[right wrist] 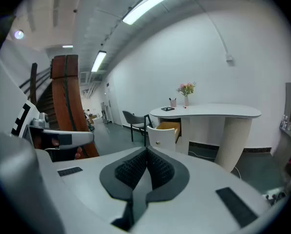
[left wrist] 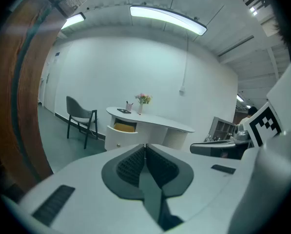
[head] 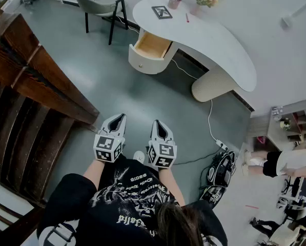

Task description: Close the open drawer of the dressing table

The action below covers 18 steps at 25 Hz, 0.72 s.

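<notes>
**Both grippers shut, drawer well ahead**

The left gripper (head: 119, 118) and right gripper (head: 157, 123), low in the centre of the frame, have their jaws pressed together and hold nothing. The open drawer (head: 151, 46) sticks out of the white dressing table (head: 219, 50) at upper middle, well apart from them. It looks rigid and probably slides lightly; push flat on its front, beside the knob (right wrist: 158, 142).
</notes>
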Each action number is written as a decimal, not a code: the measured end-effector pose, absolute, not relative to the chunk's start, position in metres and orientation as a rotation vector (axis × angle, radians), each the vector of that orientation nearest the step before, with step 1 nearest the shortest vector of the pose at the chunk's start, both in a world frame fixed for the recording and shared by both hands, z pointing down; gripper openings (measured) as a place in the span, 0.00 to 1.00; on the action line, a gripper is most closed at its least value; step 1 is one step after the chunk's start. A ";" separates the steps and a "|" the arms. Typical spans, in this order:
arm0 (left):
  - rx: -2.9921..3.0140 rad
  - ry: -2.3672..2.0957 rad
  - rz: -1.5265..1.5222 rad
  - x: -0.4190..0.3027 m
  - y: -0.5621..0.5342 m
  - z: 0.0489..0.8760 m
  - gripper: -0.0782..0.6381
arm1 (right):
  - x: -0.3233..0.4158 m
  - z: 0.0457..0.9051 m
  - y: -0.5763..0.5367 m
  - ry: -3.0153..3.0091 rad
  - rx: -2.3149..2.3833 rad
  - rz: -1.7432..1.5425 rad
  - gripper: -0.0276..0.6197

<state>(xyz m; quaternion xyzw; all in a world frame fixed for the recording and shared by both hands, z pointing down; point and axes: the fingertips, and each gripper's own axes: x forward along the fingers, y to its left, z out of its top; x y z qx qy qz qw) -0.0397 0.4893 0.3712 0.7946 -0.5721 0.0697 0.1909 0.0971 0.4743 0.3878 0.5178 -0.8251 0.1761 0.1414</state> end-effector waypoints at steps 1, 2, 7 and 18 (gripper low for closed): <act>2.234 -1.604 0.198 -0.041 0.489 0.371 0.15 | 0.096 0.388 0.474 -2.377 1.498 0.509 0.08; 2.235 -1.601 0.200 -0.043 0.489 0.370 0.15 | 0.096 0.389 0.475 -2.372 1.501 0.510 0.08; 2.245 -1.593 0.194 -0.058 0.489 0.368 0.15 | 0.087 0.385 0.474 -2.381 1.554 0.526 0.08; 2.345 -1.576 0.220 -0.109 0.471 0.367 0.15 | 0.060 0.378 0.463 -2.341 1.698 0.437 0.08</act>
